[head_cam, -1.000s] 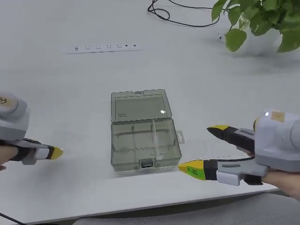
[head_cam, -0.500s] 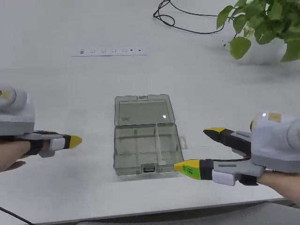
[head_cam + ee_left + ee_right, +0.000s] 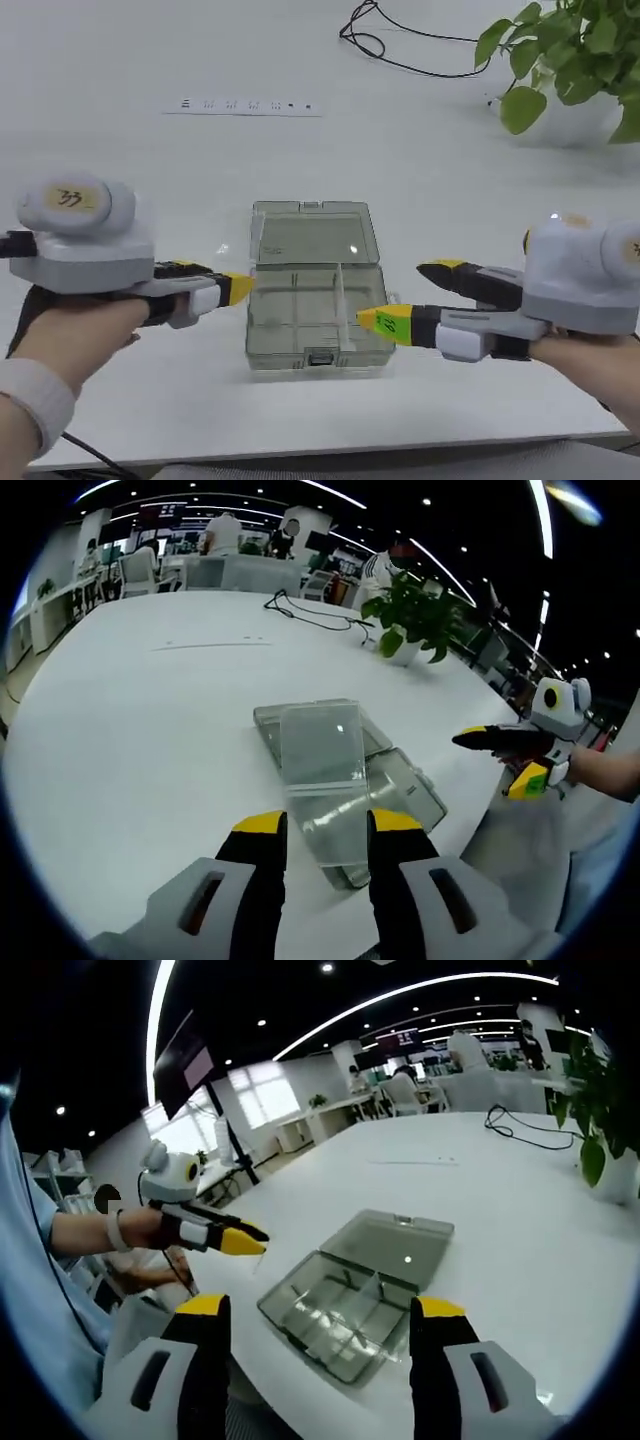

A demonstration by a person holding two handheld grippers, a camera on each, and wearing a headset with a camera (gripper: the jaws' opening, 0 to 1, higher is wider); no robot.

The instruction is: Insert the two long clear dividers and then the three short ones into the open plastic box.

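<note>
The open grey-clear plastic box point(image 3: 300, 335) lies mid-table, its lid point(image 3: 315, 238) folded back flat. A clear divider point(image 3: 342, 310) stands upright inside it, also seen in the right gripper view as divider point(image 3: 368, 1292) in the box point(image 3: 330, 1325). My left gripper point(image 3: 238, 288) is at the box's left edge. In its own view the left gripper point(image 3: 320, 825) is shut on a clear divider plate point(image 3: 320, 745) above the box point(image 3: 400, 780). My right gripper point(image 3: 405, 295) stands open at the box's right side with nothing between its jaws.
A white power strip point(image 3: 245, 106) lies at the back of the table, a black cable point(image 3: 400, 50) behind it and a potted plant point(image 3: 570, 60) at the back right. The table's front edge point(image 3: 330, 445) runs just below the box.
My left gripper has moved right, up to the box's left edge. My right gripper has shifted left and closer to the box's right side, still open.
</note>
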